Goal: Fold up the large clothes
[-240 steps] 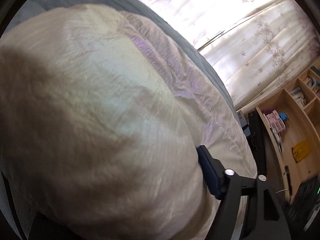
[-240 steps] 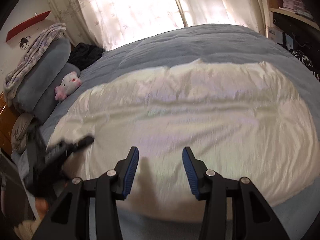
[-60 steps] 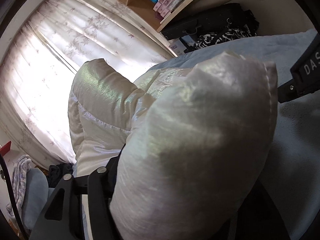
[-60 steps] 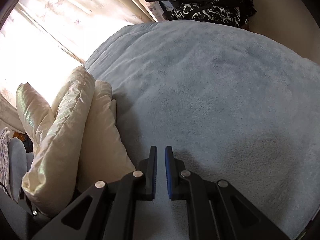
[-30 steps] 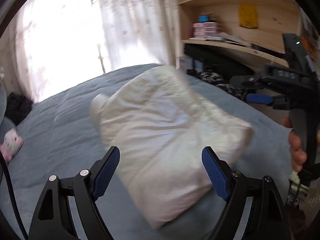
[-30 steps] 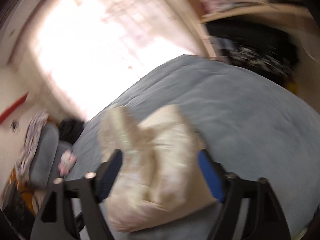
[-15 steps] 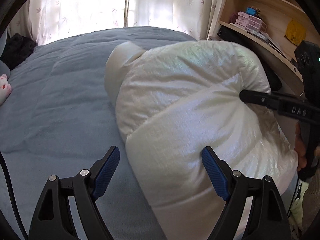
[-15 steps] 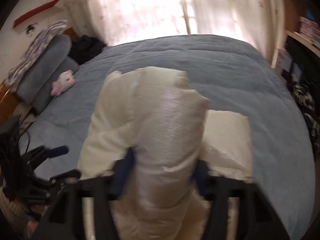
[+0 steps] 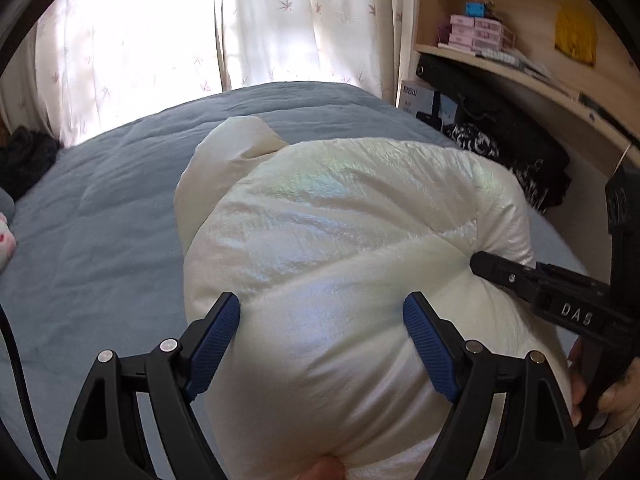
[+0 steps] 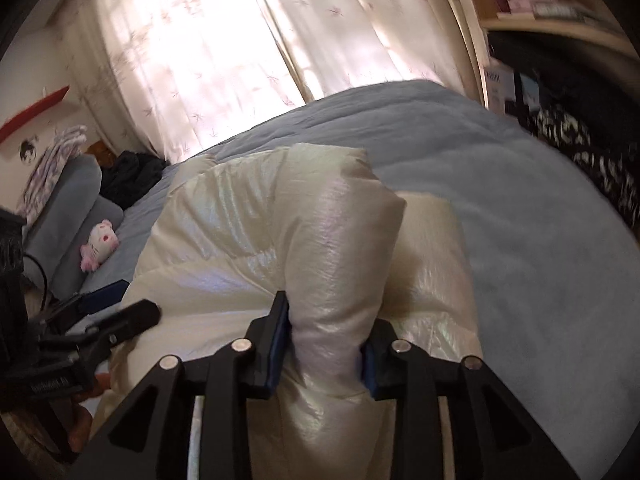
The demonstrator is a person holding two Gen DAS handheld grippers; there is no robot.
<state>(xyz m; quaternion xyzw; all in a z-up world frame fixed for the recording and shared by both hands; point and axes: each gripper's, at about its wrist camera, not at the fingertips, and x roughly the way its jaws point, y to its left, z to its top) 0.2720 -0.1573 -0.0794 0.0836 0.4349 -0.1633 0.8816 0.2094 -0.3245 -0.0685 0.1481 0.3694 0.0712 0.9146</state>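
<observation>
A puffy cream-white down jacket [image 9: 340, 248] lies folded into a thick bundle on the blue bed [image 9: 92, 216]. My left gripper [image 9: 322, 334] is open, its jaws spread wide over the near end of the bundle. My right gripper [image 10: 325, 354] is shut on a raised thick fold of the jacket [image 10: 332, 248]. The right gripper also shows in the left wrist view [image 9: 532, 284], pressed into the bundle's right side. The left gripper shows at the left edge of the right wrist view [image 10: 108, 316].
A pink-and-white plush toy [image 10: 98, 244] and grey pillows [image 10: 64, 216] lie at the bed's head. Dark clothes [image 10: 132, 178] sit by the curtained window [image 9: 200, 40]. Wooden shelves [image 9: 516, 48] with boxes and black bags [image 9: 508, 136] stand right of the bed.
The right gripper has closed on a fold of the jacket. The left gripper has come a little closer over the bundle and stays open.
</observation>
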